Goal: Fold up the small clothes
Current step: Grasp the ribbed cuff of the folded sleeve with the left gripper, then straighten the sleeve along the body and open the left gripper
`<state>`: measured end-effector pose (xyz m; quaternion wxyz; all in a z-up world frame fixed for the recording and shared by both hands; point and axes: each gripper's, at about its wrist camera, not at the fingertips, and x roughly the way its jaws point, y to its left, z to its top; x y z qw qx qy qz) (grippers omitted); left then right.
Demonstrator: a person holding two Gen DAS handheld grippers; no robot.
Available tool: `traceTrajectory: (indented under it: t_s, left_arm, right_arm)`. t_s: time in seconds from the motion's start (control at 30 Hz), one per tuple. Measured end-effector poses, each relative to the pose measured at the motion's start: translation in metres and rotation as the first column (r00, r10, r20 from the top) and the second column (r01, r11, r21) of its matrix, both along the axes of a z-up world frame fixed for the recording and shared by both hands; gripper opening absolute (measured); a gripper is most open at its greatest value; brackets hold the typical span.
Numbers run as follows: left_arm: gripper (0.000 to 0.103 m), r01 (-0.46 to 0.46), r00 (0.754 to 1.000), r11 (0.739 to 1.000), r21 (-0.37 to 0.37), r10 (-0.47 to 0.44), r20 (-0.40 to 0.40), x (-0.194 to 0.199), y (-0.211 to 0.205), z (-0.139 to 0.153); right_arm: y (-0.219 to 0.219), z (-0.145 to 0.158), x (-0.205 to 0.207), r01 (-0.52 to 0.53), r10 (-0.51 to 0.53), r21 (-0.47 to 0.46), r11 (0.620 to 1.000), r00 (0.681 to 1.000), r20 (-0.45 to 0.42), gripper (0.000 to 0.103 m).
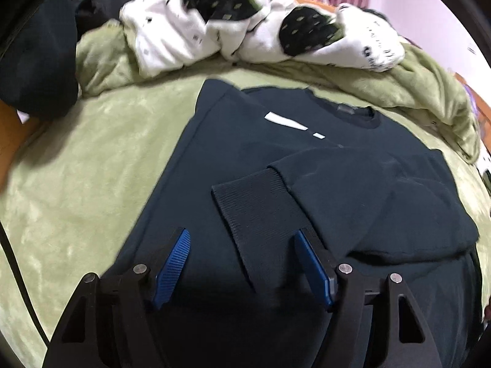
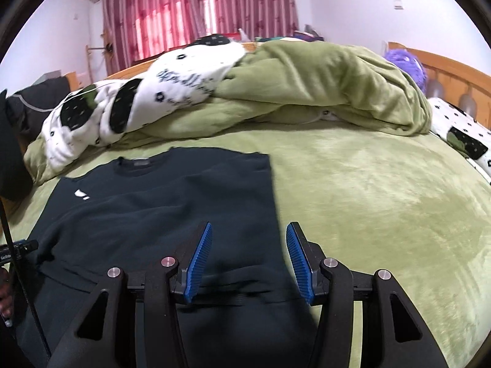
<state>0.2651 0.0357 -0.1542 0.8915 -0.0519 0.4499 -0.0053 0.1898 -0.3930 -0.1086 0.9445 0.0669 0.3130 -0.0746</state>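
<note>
A dark navy sweatshirt (image 1: pixel 245 153) lies flat on the green plush blanket (image 1: pixel 76 184) that covers the bed, with its collar toward the far side, where the bedding is bunched up. One sleeve (image 1: pixel 353 190) is folded across the chest, and its ribbed cuff (image 1: pixel 254 211) rests on the body of the garment. A small white logo (image 1: pixel 285 121) shows on the chest just below the collar.

The left gripper (image 1: pixel 242 239) hangs over the lower part of the sweatshirt with its blue-padded fingers (image 1: pixel 175 260) spread apart; the cuff lies between them, and nothing is pinched. The right gripper (image 2: pixel 248 236) hangs over the sweatshirt's straight folded side edge (image 2: pixel 273 199), its fingers (image 2: pixel 199 260) likewise parted and holding nothing, one over the dark cloth and the other over bare blanket.

Along the far edge of the bed lies a crumpled white quilt with black patches (image 2: pixel 172 89) beside a heaped green blanket fold (image 2: pixel 322 73). A wooden headboard (image 2: pixel 454 73) stands at the right, and red curtains (image 2: pixel 196 6) hang behind the bed.
</note>
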Motion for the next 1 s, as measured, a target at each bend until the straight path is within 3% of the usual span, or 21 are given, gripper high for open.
traceTrajectory:
  t_s: [0.1,0.17,0.23,0.27,0.3,0.53,0.63,0.77,1.0]
  left_arm:
    - [0.064,-0.027,0.999,0.999,-0.037,0.027,-0.024,0.007,-0.001,-0.011]
    - [0.054,-0.032,0.999,0.999,-0.005,0.032,-0.007,0.010,-0.009,-0.013]
    - [0.018,-0.020,1.000,0.999,0.037,0.020,0.009,0.013,-0.019,-0.012]
    - [0.008,-0.037,0.999,0.995,0.088,0.035,0.023,0.014,-0.023,-0.010]
    - [0.006,-0.036,0.999,0.992,0.122,0.032,0.036,0.015,-0.026,-0.008]
    - [0.005,-0.039,0.990,0.999,0.035,0.034,0.137,0.003,0.013,0.036]
    - [0.006,-0.057,0.986,0.998,0.035,0.050,0.159,0.000,0.026,0.049]
    - [0.006,-0.046,0.992,0.998,0.048,0.040,0.119,-0.001,0.029,0.036]
    - [0.009,-0.033,0.998,0.995,0.093,0.028,0.047,-0.002,0.020,0.001]
  right_arm:
    - [-0.017,-0.004,0.003,0.012,-0.012,0.015,1.000,1.000,0.000,0.050]
    - [-0.024,-0.011,0.008,0.011,-0.010,0.027,1.000,1.000,-0.022,0.050]
    - [-0.027,-0.018,0.015,0.012,-0.011,0.039,0.999,0.999,-0.044,0.050]
    - [-0.028,-0.021,0.018,0.012,-0.009,0.051,0.999,0.998,-0.054,0.050]
    - [-0.027,-0.024,0.021,0.012,-0.008,0.058,0.998,0.998,-0.062,0.050]
    - [-0.014,-0.023,0.020,-0.013,0.014,0.028,1.000,0.999,-0.052,0.050]
    - [-0.011,-0.020,0.020,-0.014,0.016,0.045,0.999,0.999,-0.050,0.050]
    - [-0.006,-0.022,0.022,-0.025,0.029,0.060,0.998,0.997,-0.070,0.050]
    - [0.007,-0.053,0.038,-0.035,0.025,-0.041,0.999,0.976,-0.215,0.050]
